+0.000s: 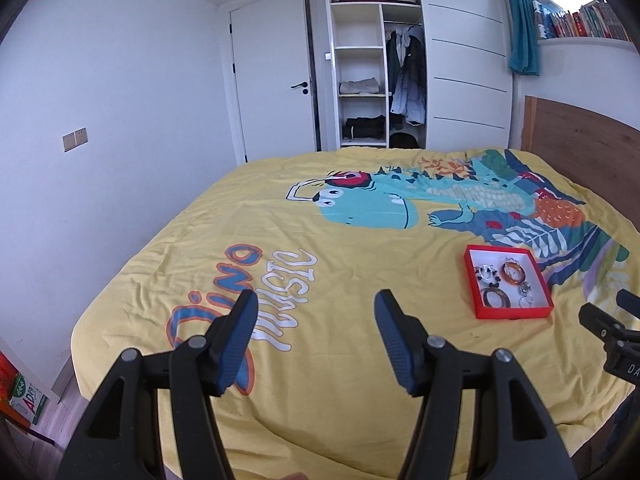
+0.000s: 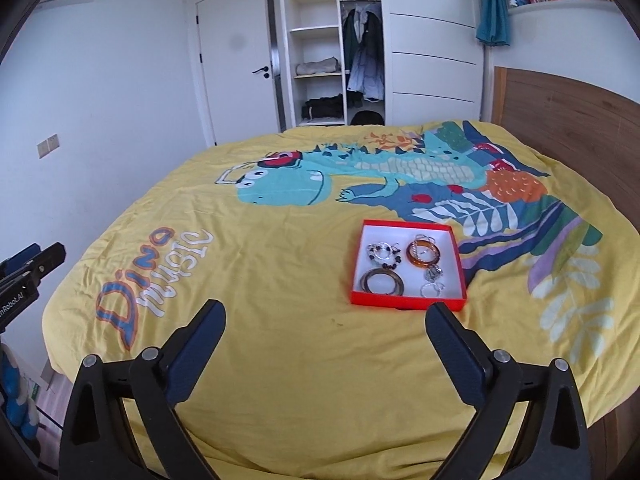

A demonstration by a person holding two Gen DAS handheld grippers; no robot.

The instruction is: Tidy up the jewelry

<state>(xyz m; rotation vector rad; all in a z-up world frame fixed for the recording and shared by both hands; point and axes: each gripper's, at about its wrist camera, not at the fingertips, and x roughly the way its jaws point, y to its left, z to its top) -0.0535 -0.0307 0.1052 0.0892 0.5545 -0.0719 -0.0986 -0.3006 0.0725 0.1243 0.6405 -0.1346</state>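
Both jaws spread, empty; red jewelry tray (image 2: pixel 408 299) just beyond right gripper (image 2: pixel 326 326).

A shallow red tray (image 2: pixel 408 302) with a white inside lay flat on the yellow bedspread (image 2: pixel 280 280). In it rested a beaded bracelet (image 2: pixel 385 255) and an amber bangle (image 2: pixel 424 255) at the far side, a dark brown bangle (image 2: pixel 383 281) and small silver pieces (image 2: pixel 434 280) nearer.
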